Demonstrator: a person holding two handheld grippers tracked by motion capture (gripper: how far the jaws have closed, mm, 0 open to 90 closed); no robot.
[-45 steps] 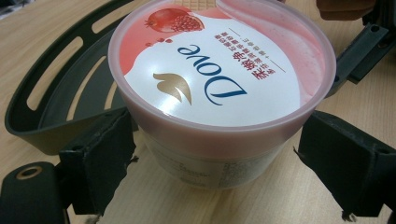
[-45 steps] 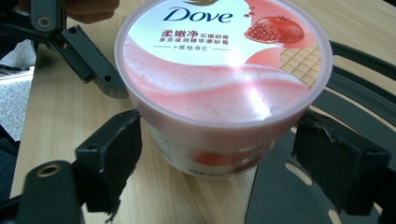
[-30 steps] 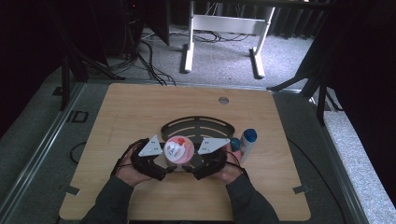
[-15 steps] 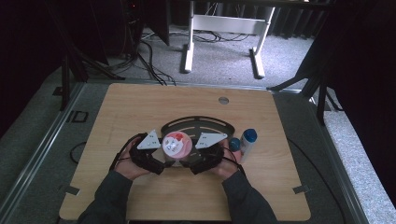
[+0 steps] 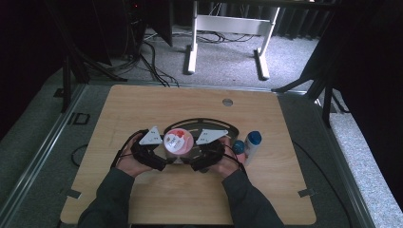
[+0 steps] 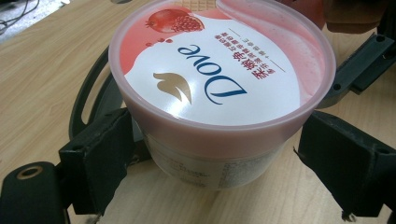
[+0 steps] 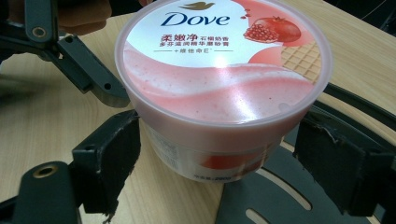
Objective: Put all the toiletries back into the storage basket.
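Tub (image 5: pixel 178 141) at frame centre, upright on tabletop (image 5: pixel 142 109), lid on. Left hand-held gripper (image 5: pixel 161 154) and right hand-held gripper (image 5: pixel 192 154) set either side of tub, jaws apart around its body; contact with pads not discernible. Blue-capped bottle (image 5: pixel 253 142) right of centre, beside right hand (image 5: pixel 223 159).

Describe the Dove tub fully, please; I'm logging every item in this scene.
The Dove tub is a round, translucent pink plastic jar with a flat lid, closed, printed with a pomegranate, a wafer and Chinese text. It stands upright on the wooden table, by the edge of a black slotted plate. The left gripper and right gripper each flank it, jaws open, just clear of its sides.
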